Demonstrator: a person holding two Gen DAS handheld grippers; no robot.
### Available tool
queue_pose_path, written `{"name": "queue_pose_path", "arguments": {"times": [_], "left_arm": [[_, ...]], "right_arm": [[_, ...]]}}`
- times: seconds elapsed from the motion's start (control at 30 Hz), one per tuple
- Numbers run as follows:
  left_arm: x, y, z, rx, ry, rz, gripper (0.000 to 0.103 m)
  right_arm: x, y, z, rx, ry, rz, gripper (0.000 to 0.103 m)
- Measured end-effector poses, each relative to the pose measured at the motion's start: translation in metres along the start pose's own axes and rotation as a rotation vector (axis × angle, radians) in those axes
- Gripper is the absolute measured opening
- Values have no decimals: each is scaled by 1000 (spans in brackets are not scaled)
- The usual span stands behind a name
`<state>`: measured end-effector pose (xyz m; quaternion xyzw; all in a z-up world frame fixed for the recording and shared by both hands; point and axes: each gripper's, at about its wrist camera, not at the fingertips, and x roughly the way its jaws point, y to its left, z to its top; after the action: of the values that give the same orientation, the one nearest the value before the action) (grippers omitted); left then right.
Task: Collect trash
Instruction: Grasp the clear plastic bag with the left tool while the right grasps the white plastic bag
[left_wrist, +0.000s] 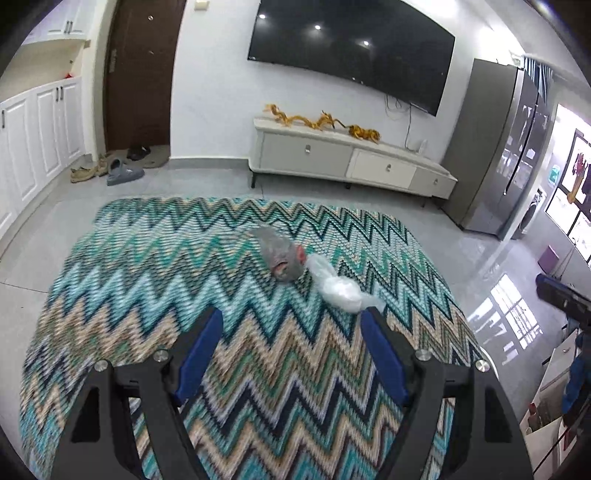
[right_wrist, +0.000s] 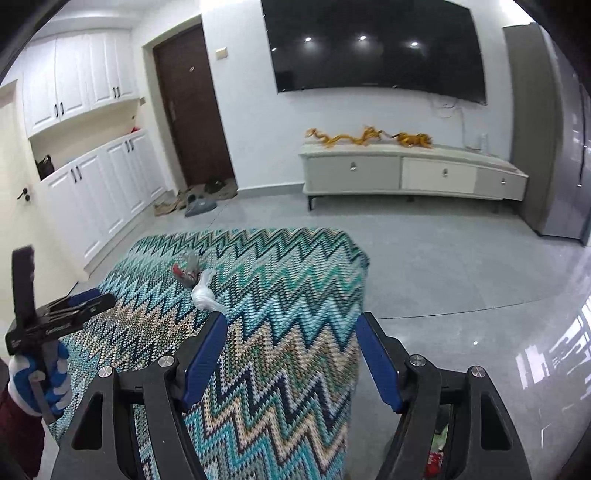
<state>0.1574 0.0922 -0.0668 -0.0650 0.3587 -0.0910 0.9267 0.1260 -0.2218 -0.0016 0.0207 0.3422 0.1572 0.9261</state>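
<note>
Two pieces of trash lie on a zigzag teal cloth (left_wrist: 184, 280): a crumpled grey wrapper (left_wrist: 280, 256) with red marks and a clear white plastic bag (left_wrist: 338, 288) touching it. My left gripper (left_wrist: 291, 325) is open and empty, its right fingertip just short of the bag. In the right wrist view the wrapper (right_wrist: 188, 268) and the bag (right_wrist: 205, 293) lie ahead and to the left. My right gripper (right_wrist: 291, 328) is open and empty, near the cloth's (right_wrist: 295, 280) right edge. The left gripper's body (right_wrist: 55, 321) shows at the far left.
A pale TV cabinet (left_wrist: 351, 158) with yellow ornaments stands under a wall TV (left_wrist: 351, 48). A grey fridge (left_wrist: 506, 155) is to the right. White cupboards (right_wrist: 103, 192), a brown door (right_wrist: 192, 107) and shoes (left_wrist: 110, 170) are to the left. Grey tiled floor (right_wrist: 461, 266) surrounds the cloth.
</note>
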Motion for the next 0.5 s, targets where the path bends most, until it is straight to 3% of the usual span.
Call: {"name": "queue_pose_path", "arguments": {"times": [0.2, 0.5], "left_arm": [[60, -5, 26, 0, 52, -23, 75], [129, 17, 38, -48, 131, -9, 55]], "right_arm": [[54, 7, 6, -33, 58, 61, 70], [126, 39, 14, -111, 134, 168, 70]]}}
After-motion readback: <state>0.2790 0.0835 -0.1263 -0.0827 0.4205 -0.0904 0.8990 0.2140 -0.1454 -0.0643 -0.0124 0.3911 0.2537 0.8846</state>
